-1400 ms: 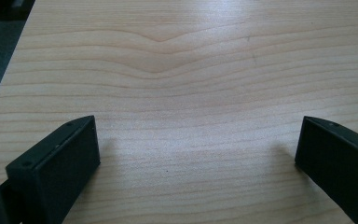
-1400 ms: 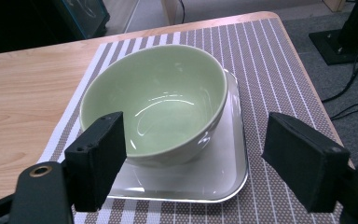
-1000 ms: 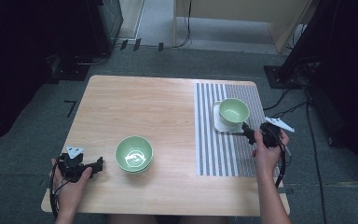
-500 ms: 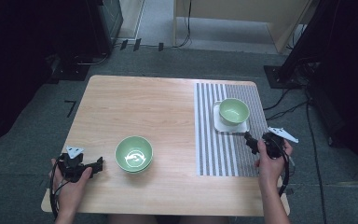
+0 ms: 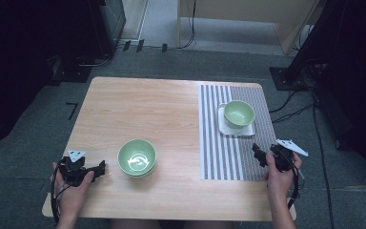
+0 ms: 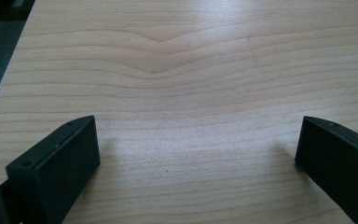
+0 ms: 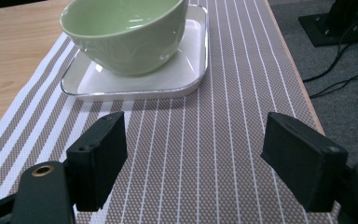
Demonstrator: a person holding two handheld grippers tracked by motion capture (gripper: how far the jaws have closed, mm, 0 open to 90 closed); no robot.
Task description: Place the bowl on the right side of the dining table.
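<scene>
Grippers wide apart and empty, bowls at rest on the table.
High view: left gripper [image 5: 100, 168] near the table's [image 5: 143, 105] near-left corner, beside a green bowl [image 5: 137, 157]; right gripper [image 5: 257, 153] on the striped mat [image 5: 209, 143], near a second bowl [image 5: 238, 113] on a white plate [image 5: 224, 128]. Left gripper view: jaws spread over bare wood, apparently just above it. Right gripper view: jaws spread, bowl beyond.

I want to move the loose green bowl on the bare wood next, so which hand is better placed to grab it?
Probably the left. The left gripper sits open just beside that green bowl, while the right gripper is across the table on the striped mat.
</scene>
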